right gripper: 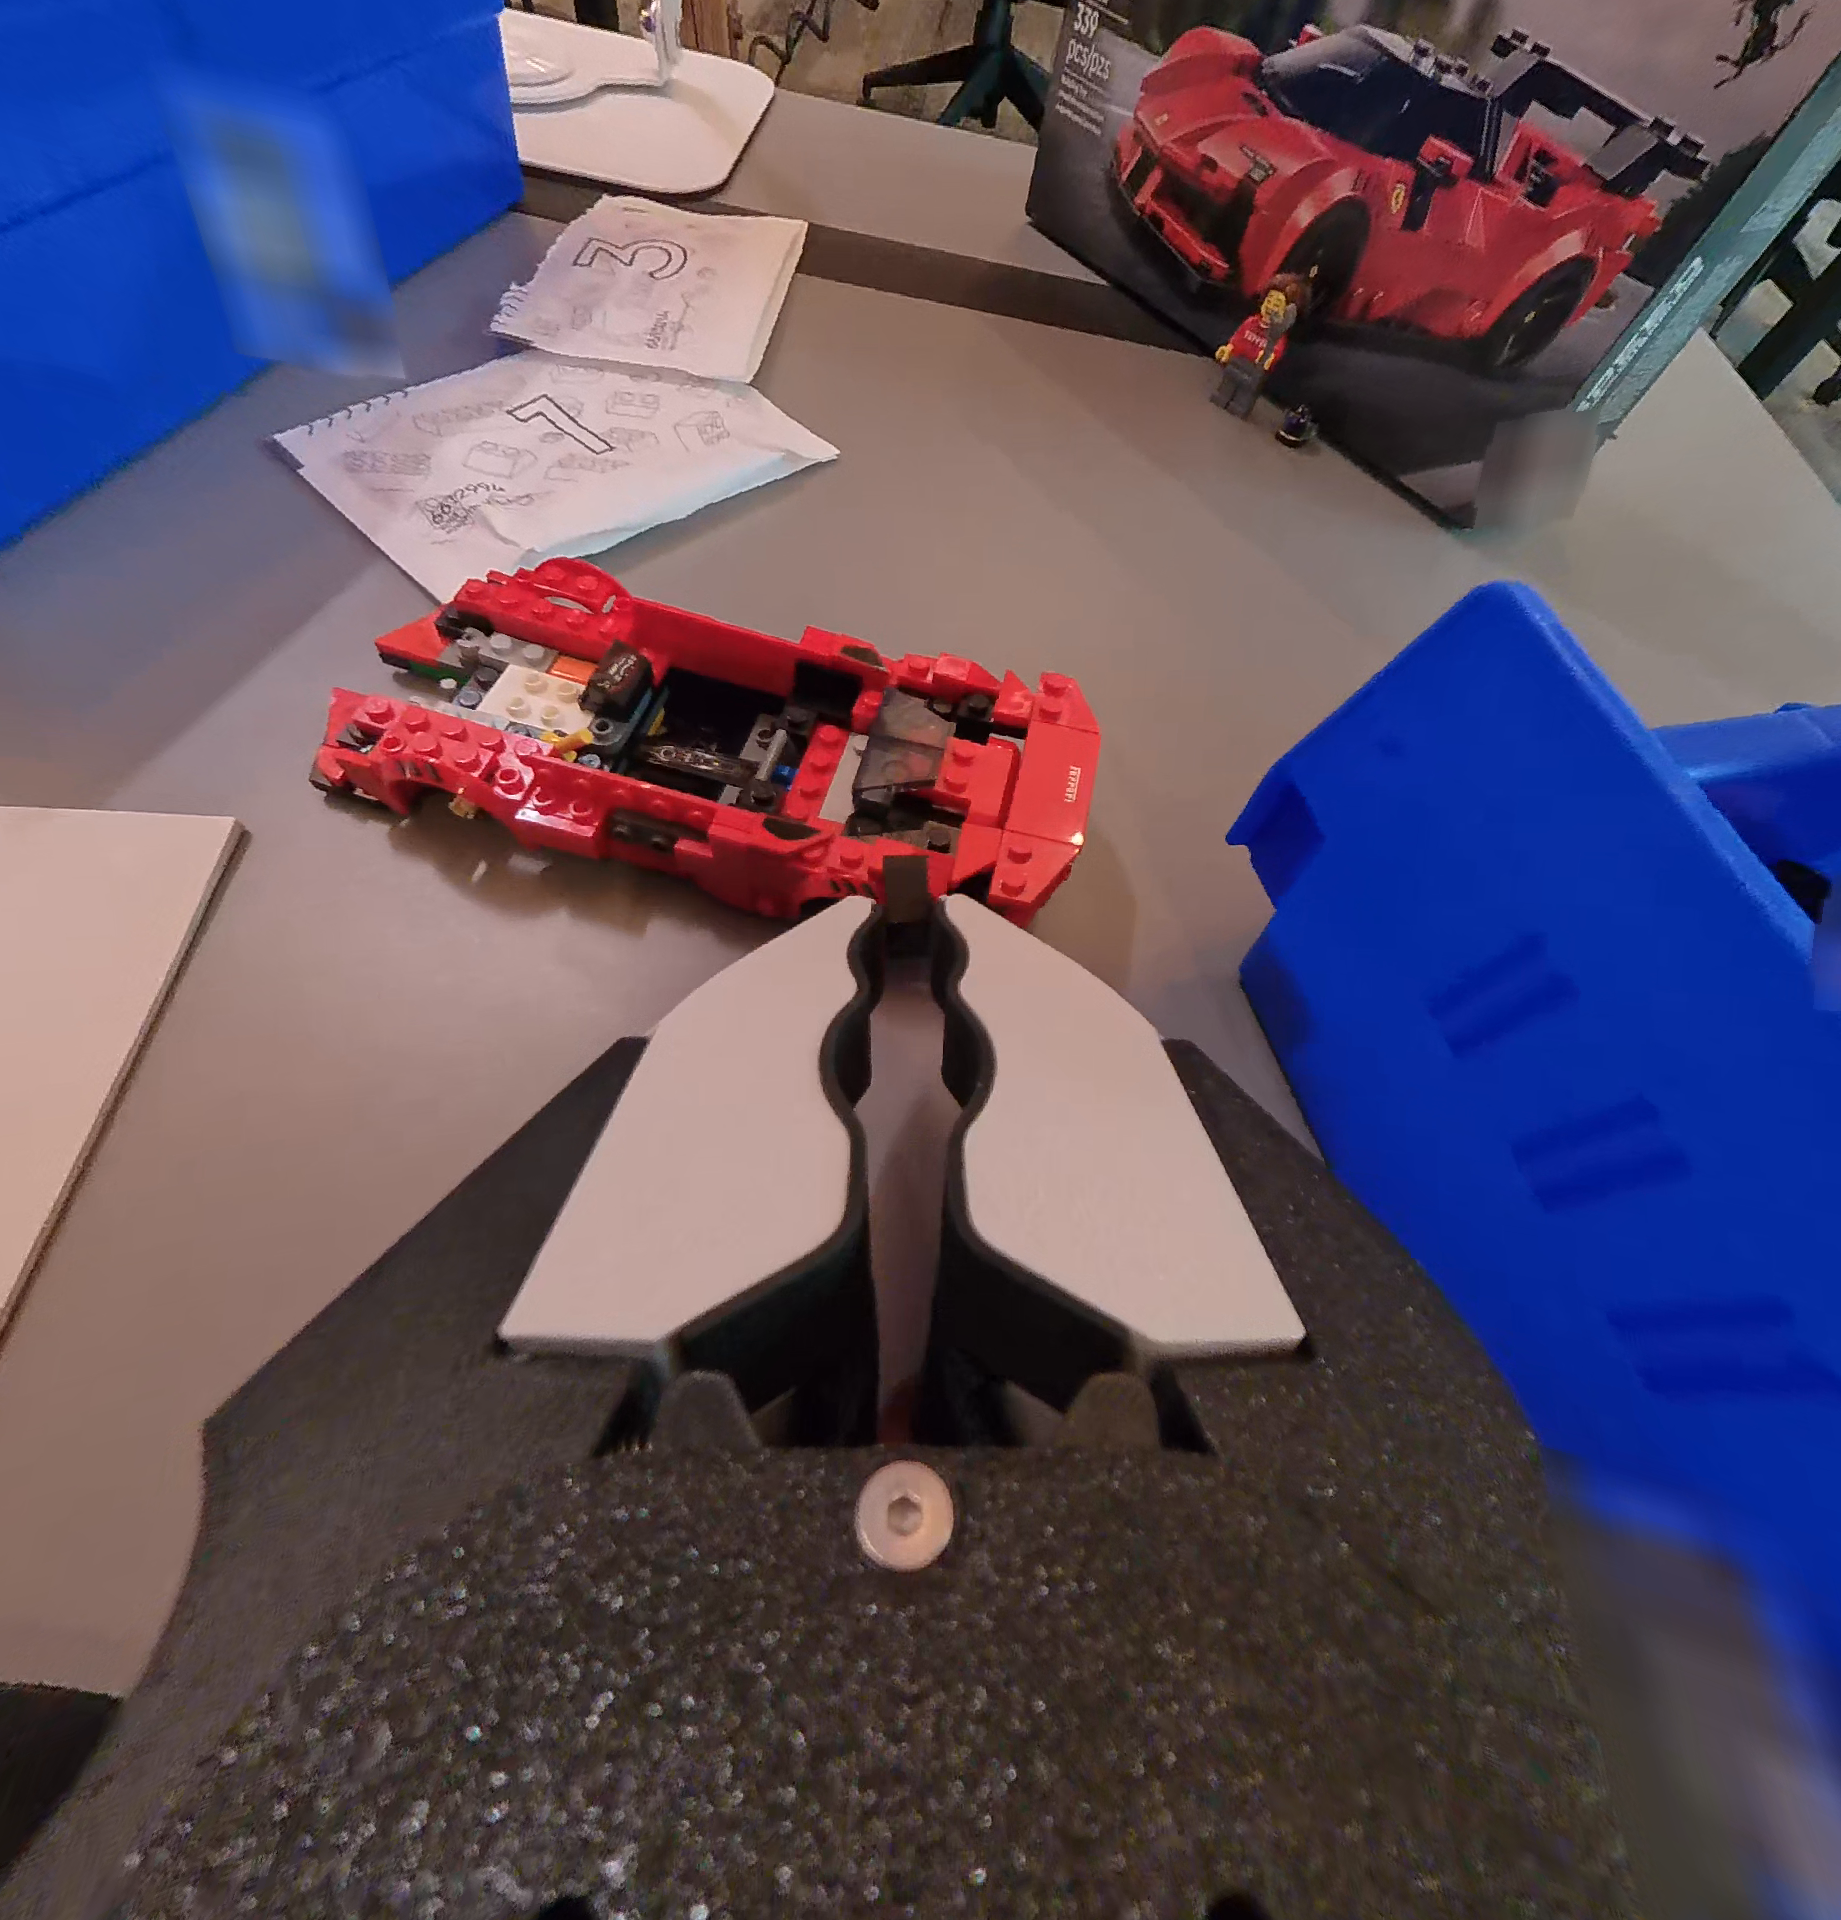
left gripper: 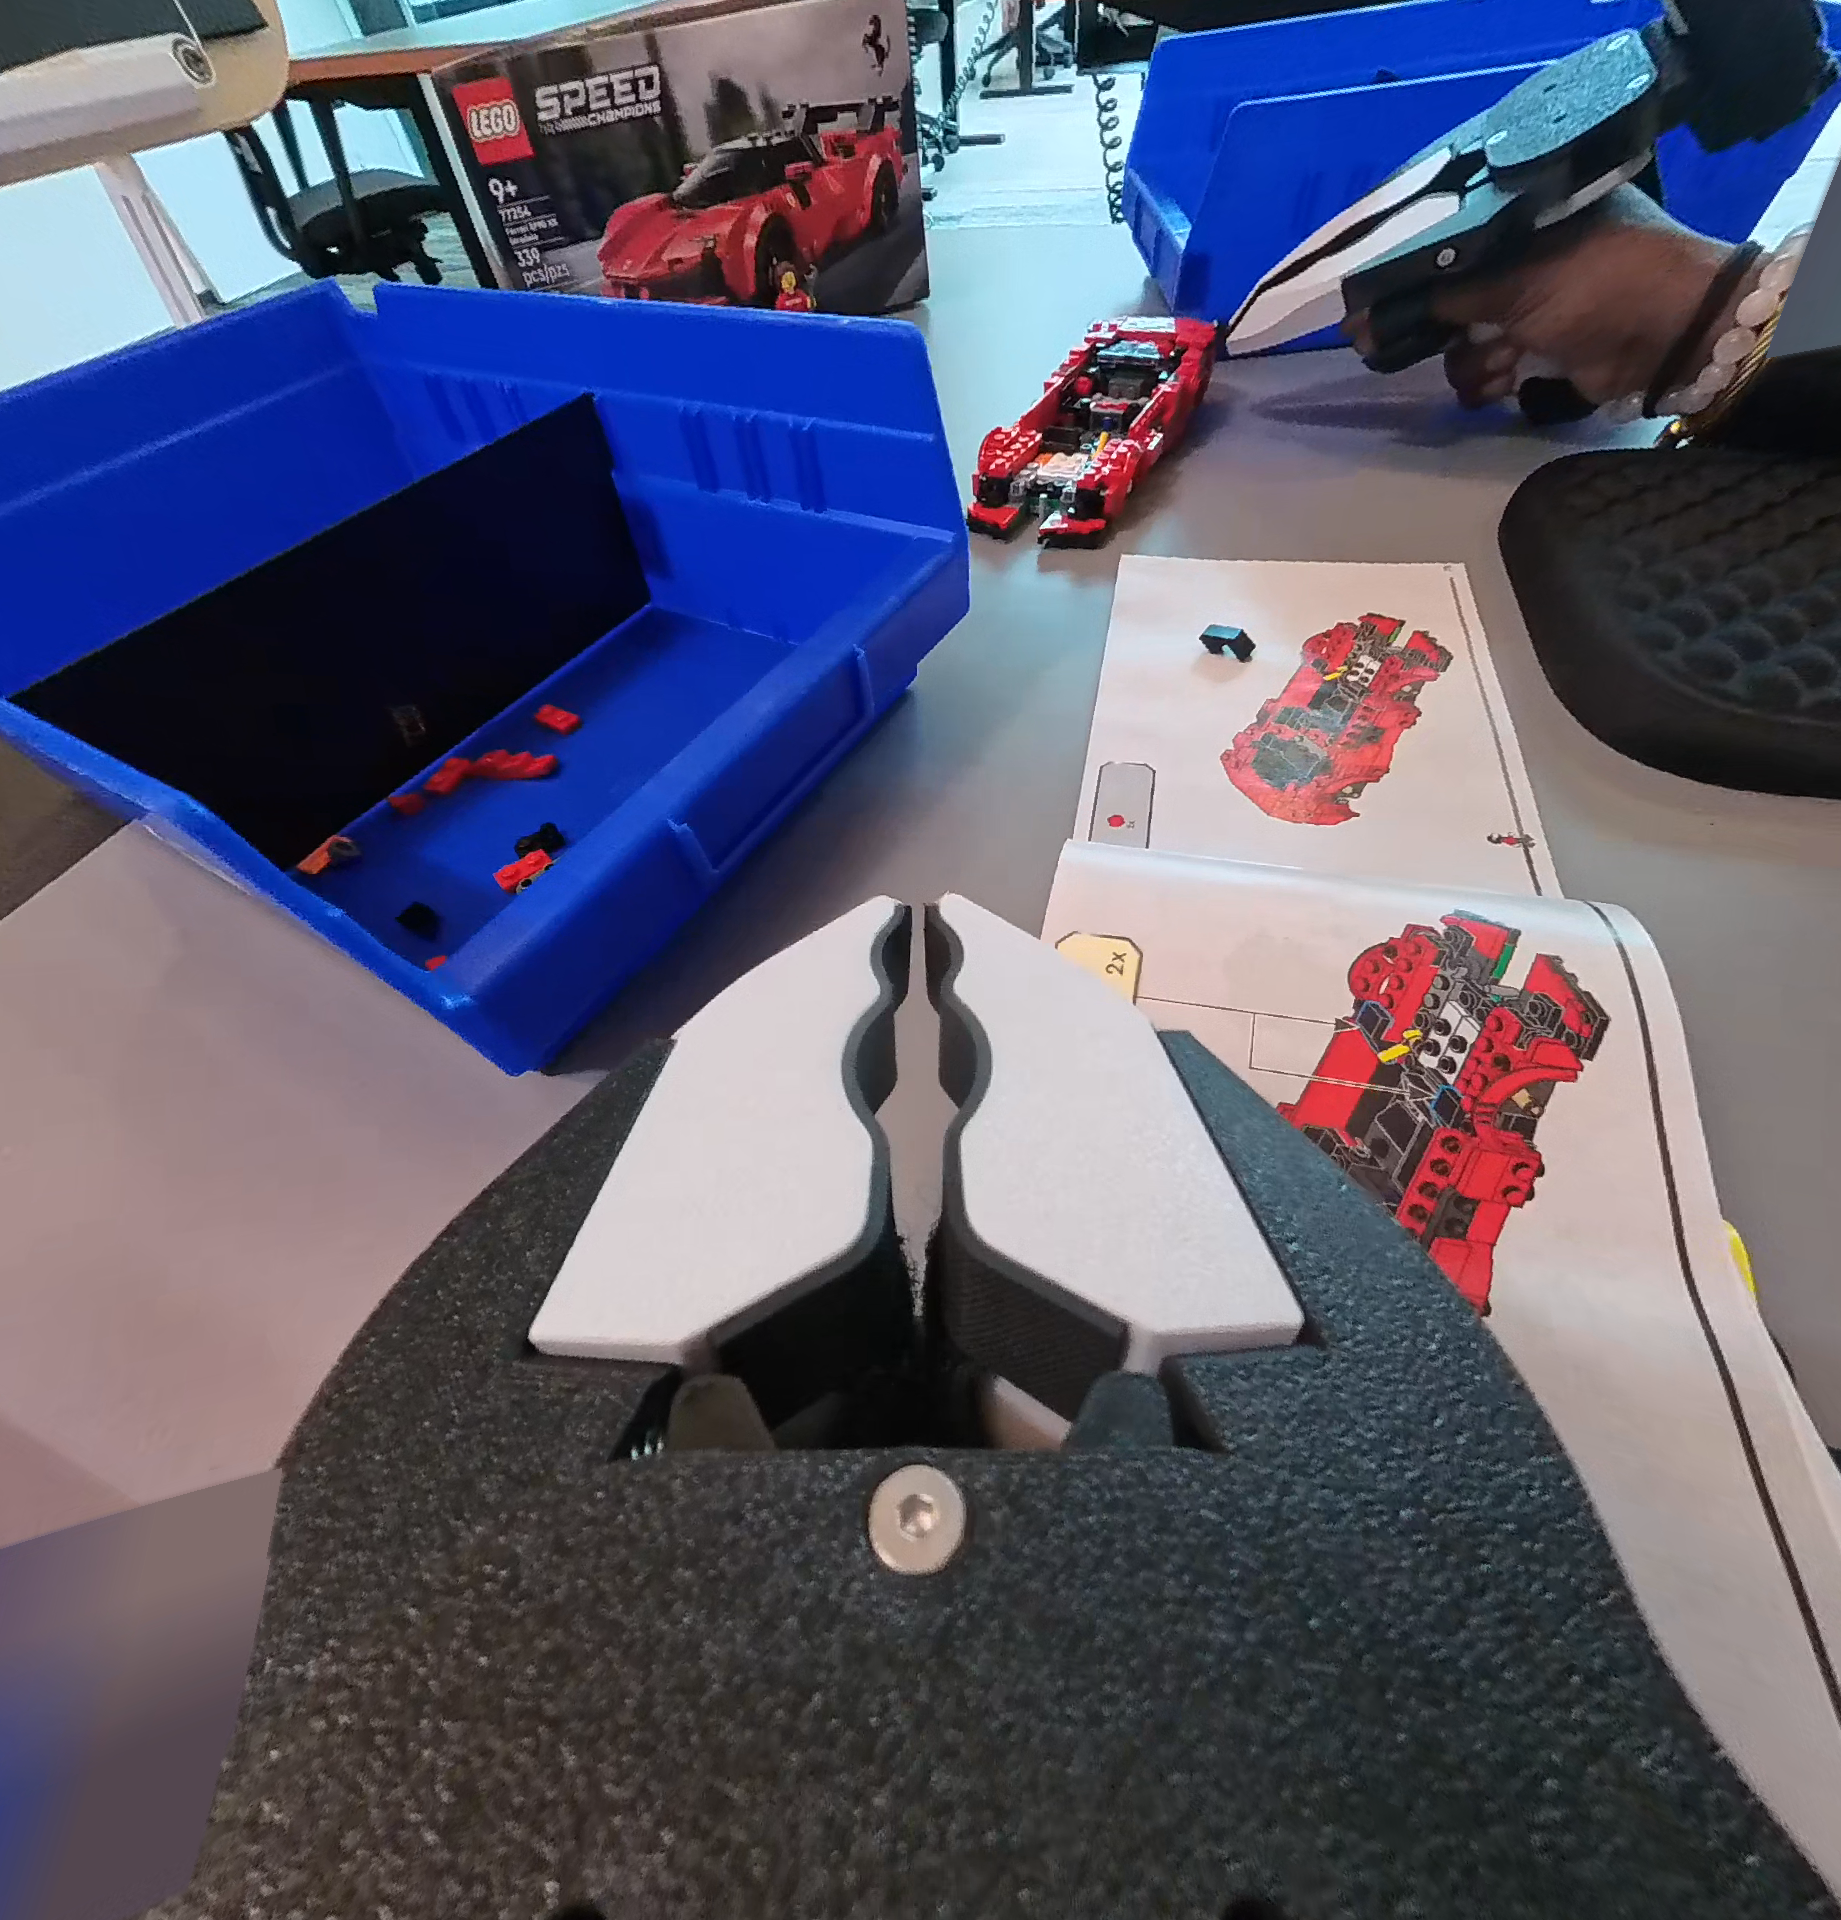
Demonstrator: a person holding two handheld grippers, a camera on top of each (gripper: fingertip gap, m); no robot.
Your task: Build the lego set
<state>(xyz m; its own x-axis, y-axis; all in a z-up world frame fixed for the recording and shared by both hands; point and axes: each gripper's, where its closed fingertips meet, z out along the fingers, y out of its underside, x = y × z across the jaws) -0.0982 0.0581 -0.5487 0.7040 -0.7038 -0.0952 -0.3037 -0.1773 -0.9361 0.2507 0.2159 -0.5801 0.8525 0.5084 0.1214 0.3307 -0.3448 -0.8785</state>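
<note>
My right gripper [right gripper: 903,914] pinches a small black piece [right gripper: 905,883], light and easily slipped, near the half-built red car [right gripper: 708,748] at mid-frame. My left gripper [left gripper: 921,914] hangs closed, empty. Studded joints likely pop apart; I'd brace the car's solid sides.

Print on set box [left gripper: 687,177], paper bags [right gripper: 552,457], booklet [left gripper: 1300,717]; perhaps car [right gripper: 708,748] tail.

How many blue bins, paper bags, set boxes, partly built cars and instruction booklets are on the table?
Blue bins: 2
Paper bags: 2
Set box: 1
Partly built red car: 1
Instruction booklet: 1
Total: 7
</note>
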